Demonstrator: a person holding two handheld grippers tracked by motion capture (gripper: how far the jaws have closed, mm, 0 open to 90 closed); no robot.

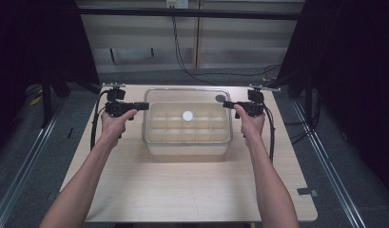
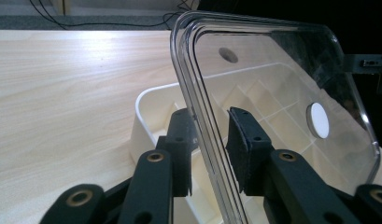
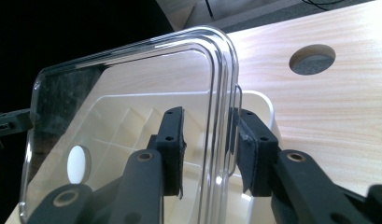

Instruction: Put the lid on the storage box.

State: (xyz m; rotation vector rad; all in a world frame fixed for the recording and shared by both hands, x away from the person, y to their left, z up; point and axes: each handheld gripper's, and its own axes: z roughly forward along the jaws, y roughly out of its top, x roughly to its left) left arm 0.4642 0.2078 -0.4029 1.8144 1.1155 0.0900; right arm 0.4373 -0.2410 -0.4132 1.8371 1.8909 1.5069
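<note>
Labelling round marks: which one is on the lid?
The white disc, centred on the clear lid. The grey circle is a hole in the tabletop.

Both forearms reached forward from the near edge of the high view, bare to the elbow and spread wide apart. The left hand (image 1: 115, 124) gripped the left gripper (image 1: 143, 106), which pointed inward toward the right one. The right hand (image 1: 249, 124) held the right gripper (image 1: 227, 104) pointing back at it, the two at about the same height. In the gripper views each pair of black jaws stood parted, with a gap between the pads, not pressed together. A black cable looped from each gripper.
</note>
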